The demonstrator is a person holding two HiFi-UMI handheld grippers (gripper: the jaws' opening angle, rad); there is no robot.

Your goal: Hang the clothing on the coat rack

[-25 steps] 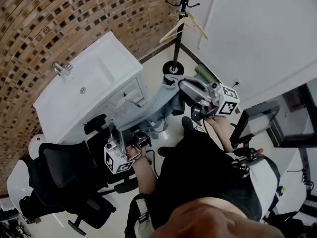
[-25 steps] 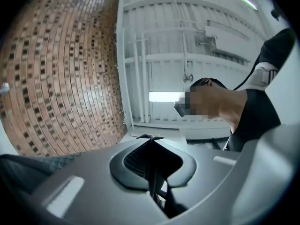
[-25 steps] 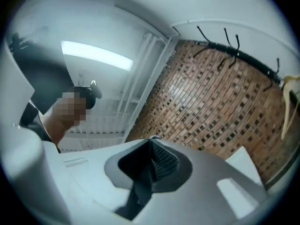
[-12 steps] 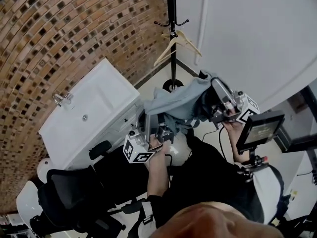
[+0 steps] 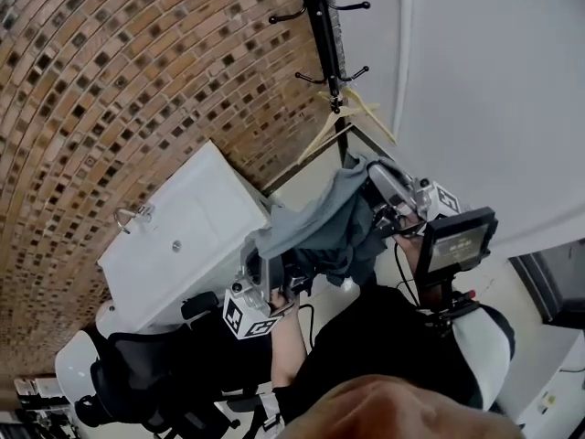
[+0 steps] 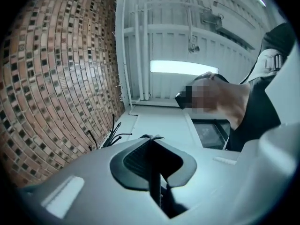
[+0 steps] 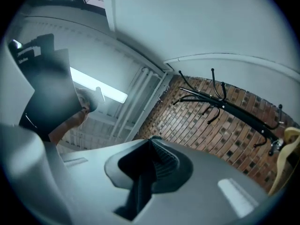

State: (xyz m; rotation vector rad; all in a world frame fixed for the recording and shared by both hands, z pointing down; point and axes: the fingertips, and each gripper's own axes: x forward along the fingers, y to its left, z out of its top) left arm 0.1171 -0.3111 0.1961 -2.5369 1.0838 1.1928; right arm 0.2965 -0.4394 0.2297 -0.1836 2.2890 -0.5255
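Note:
A grey-blue garment [image 5: 322,219] hangs stretched between my two grippers in the head view. My left gripper [image 5: 262,265] is shut on its lower left end, and my right gripper [image 5: 373,183] is shut on its upper end. The black coat rack [image 5: 323,24] rises just beyond, with a wooden hanger [image 5: 355,115] on a low hook right above the right gripper. In the left gripper view the jaws [image 6: 152,142] are closed and point up at the ceiling, with only a sliver of cloth at the tips. In the right gripper view the closed jaws [image 7: 153,142] aim toward the rack [image 7: 225,108] and hanger [image 7: 287,153].
A white washbasin cabinet [image 5: 187,236] stands at the left against the brick wall [image 5: 137,80]. A black office chair [image 5: 137,382] sits at the lower left. A small monitor on a stand [image 5: 455,243] is beside my right gripper. A white wall [image 5: 494,80] is behind the rack.
Both grippers have lifted the garment up and toward the coat rack. The left gripper came up and right. The rack and hanger now stand closer, just above the right gripper.

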